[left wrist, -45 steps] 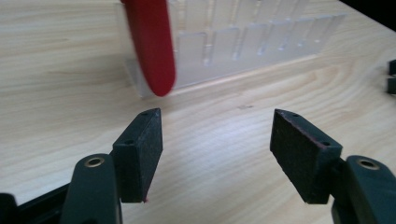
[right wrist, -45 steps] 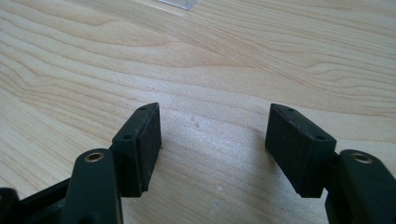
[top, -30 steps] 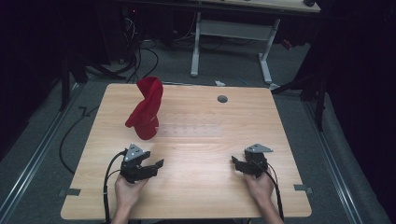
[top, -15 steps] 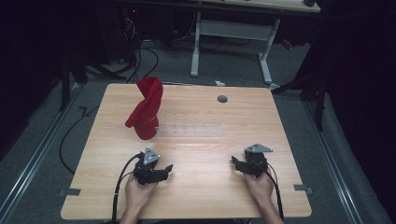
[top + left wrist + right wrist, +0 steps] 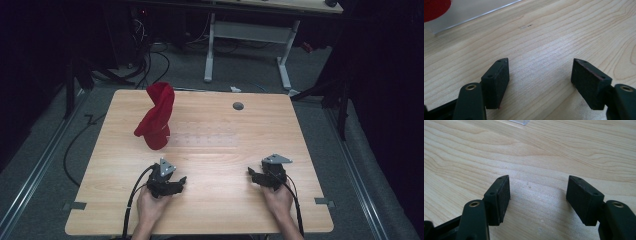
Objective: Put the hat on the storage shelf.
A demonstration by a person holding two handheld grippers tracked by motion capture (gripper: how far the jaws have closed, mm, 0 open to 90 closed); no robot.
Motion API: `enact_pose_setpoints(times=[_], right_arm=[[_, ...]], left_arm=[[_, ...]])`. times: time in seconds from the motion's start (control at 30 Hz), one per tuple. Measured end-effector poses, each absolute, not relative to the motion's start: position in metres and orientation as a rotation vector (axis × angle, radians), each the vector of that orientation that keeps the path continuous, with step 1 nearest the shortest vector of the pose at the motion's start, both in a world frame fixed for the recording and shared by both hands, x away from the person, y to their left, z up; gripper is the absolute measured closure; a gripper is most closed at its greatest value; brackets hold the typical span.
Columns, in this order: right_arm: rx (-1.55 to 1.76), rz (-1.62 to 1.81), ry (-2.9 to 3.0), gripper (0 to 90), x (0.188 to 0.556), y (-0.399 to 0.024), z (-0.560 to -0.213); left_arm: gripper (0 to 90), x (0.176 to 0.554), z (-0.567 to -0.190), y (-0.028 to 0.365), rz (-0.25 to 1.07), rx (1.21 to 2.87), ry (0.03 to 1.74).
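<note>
Both tongs, the left tongs (image 5: 172, 185) and right tongs (image 5: 256, 176), are being rested wide open and empty on the desk (image 5: 220, 210), ready for reaching; the red cloth (image 5: 156, 117) is being left standing ahead of the left tongs.

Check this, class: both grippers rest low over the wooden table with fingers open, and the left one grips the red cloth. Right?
Not quite. The left gripper grips nothing; the left gripper view shows bare table between its open fingers. The red cloth stands apart, farther up the table. The rest holds.
</note>
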State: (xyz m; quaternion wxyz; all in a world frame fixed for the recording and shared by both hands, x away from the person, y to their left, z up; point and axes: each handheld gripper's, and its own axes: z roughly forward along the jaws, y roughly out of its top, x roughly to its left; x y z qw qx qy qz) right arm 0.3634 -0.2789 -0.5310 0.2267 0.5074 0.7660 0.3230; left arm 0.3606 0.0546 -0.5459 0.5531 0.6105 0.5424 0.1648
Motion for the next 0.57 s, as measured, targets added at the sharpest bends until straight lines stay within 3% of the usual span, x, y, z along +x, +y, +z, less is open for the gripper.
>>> enact_pose_setpoints(times=[0.57], right_arm=[[1.396,0.891,2.113,35.8,0.3636,-0.2788,-0.5310]], left_arm=[[31.4,0.3606,-0.5458,0.0542,0.395,1.433,1.294]])
